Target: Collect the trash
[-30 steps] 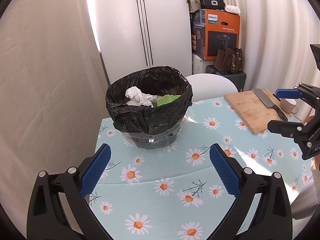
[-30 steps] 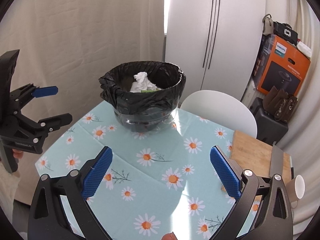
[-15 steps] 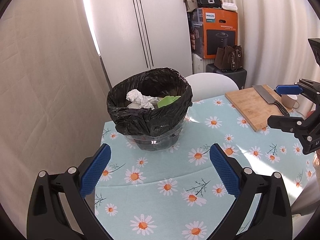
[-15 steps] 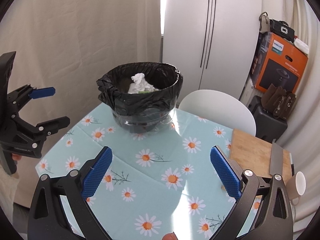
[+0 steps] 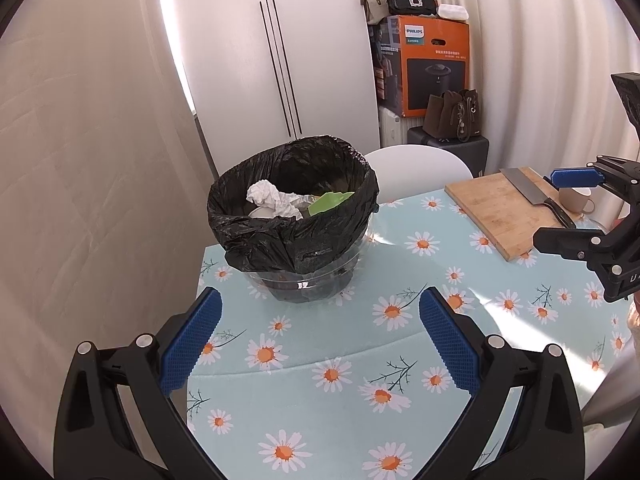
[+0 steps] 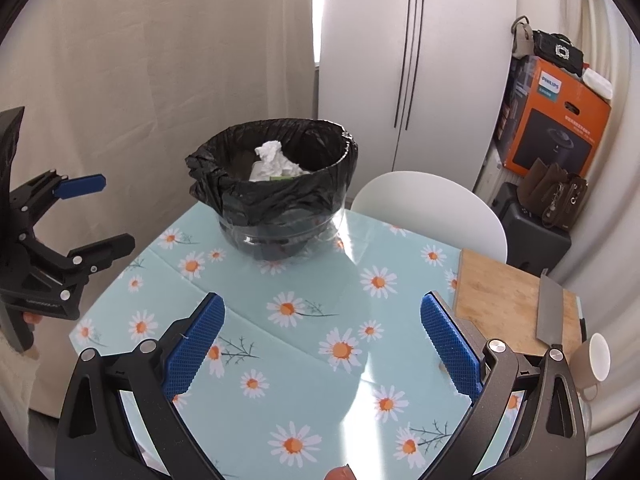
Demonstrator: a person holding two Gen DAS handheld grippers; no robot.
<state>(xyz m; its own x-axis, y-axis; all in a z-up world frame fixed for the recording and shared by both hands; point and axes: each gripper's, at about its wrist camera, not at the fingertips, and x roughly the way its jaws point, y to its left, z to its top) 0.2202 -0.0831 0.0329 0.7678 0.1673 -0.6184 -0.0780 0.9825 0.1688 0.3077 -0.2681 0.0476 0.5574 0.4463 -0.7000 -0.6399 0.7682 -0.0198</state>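
Closest to us, the left tongs are wide open and hold nothing. The right tongs are wide open too, with nothing between them. Both hang over the near part of the desk, which has a blue cloth with daisies on it.

A bit farther back, in the middle of the desk, stands the bin. It is a clear tub with a black bag folded over its rim. Inside lie a crumpled white tissue and a green scrap. So some trash is already in the bin.

No loose trash shows on the cloth, so the picking-up part looks done or nearly done. I think the next job is the bag: each pair of tongs could reach to one side of the rim, pinch the black plastic and lift it up. The bag is thin and floppy, so the pinch must catch a good fold.

Off to the right sit a cutting board, a knife and a cup. Behind the desk is a white chair.
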